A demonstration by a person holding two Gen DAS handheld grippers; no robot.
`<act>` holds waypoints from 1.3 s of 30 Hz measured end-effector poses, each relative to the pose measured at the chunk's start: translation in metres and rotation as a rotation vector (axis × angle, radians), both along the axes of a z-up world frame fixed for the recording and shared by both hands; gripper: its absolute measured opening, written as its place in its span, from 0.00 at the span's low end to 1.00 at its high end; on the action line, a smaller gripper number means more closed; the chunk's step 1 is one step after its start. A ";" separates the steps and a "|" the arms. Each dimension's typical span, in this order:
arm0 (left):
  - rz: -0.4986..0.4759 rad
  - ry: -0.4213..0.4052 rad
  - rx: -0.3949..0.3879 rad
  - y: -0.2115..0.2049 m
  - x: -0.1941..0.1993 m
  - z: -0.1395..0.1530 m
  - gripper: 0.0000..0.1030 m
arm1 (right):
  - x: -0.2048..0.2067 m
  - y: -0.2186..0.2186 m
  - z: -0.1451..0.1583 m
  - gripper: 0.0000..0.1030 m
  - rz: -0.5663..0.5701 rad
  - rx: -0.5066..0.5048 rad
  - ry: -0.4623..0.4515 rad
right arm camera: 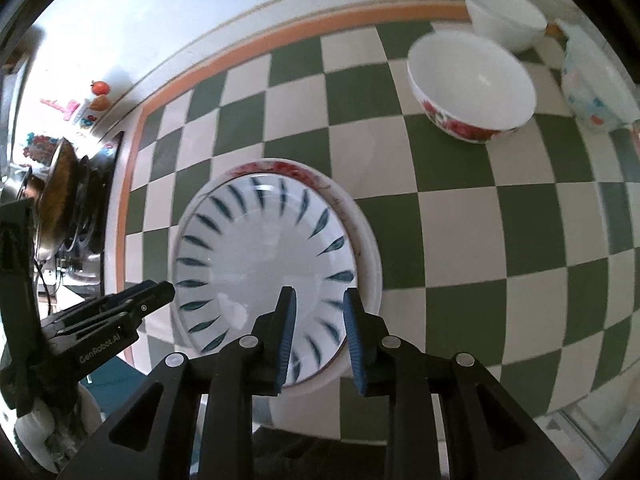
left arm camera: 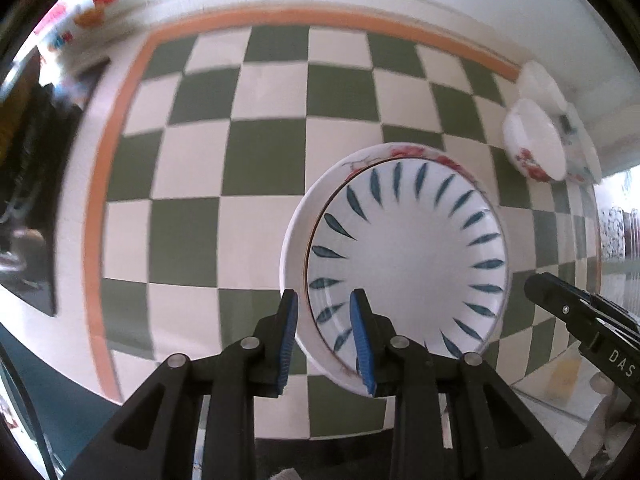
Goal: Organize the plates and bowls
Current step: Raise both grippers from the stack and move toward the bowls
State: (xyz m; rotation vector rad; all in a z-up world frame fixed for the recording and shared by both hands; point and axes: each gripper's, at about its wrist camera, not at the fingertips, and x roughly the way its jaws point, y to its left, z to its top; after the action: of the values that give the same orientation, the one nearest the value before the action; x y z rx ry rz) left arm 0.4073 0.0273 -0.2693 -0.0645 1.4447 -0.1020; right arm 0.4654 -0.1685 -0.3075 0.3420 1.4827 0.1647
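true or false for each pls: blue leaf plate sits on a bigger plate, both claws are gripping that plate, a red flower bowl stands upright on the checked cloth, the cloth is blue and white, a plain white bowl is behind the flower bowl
1. The blue leaf plate sits on a bigger plate. True.
2. Both claws grip that plate. False: the left claw and the right claw are open above its rim, and nothing is pressed between the pads.
3. A red flower bowl stands upright on the checked cloth. True.
4. The cloth is blue and white. False: it is green and white with an orange border.
5. A plain white bowl stands behind the flower bowl. True.
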 end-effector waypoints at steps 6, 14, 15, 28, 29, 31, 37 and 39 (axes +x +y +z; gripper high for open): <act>-0.038 -0.106 0.010 -0.005 -0.035 0.052 0.28 | -0.039 0.013 0.052 0.33 0.006 -0.040 -0.061; -0.038 -0.218 0.027 0.000 -0.074 0.105 0.78 | -0.089 0.021 0.113 0.63 -0.004 -0.063 -0.149; -0.038 -0.240 0.031 0.001 -0.080 0.112 0.84 | -0.094 0.021 0.120 0.66 -0.006 -0.068 -0.162; -0.043 -0.334 -0.010 0.005 -0.122 0.162 0.86 | -0.143 0.025 0.195 0.84 -0.039 -0.150 -0.300; -0.041 -0.336 -0.014 0.006 -0.124 0.164 0.86 | -0.145 0.025 0.196 0.84 -0.042 -0.150 -0.302; -0.039 -0.342 -0.020 0.007 -0.127 0.167 0.86 | -0.149 0.026 0.199 0.85 -0.047 -0.150 -0.306; -0.032 -0.353 -0.014 0.010 -0.131 0.168 0.86 | -0.154 0.026 0.198 0.86 -0.059 -0.132 -0.299; -0.025 -0.356 -0.008 0.010 -0.128 0.167 0.86 | -0.153 0.025 0.197 0.86 -0.063 -0.122 -0.301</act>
State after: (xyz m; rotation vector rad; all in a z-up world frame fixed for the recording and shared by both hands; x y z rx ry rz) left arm 0.2791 0.0369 -0.1024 -0.0329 1.0898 -0.1333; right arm 0.3124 -0.1436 -0.1106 0.2527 1.1775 0.0715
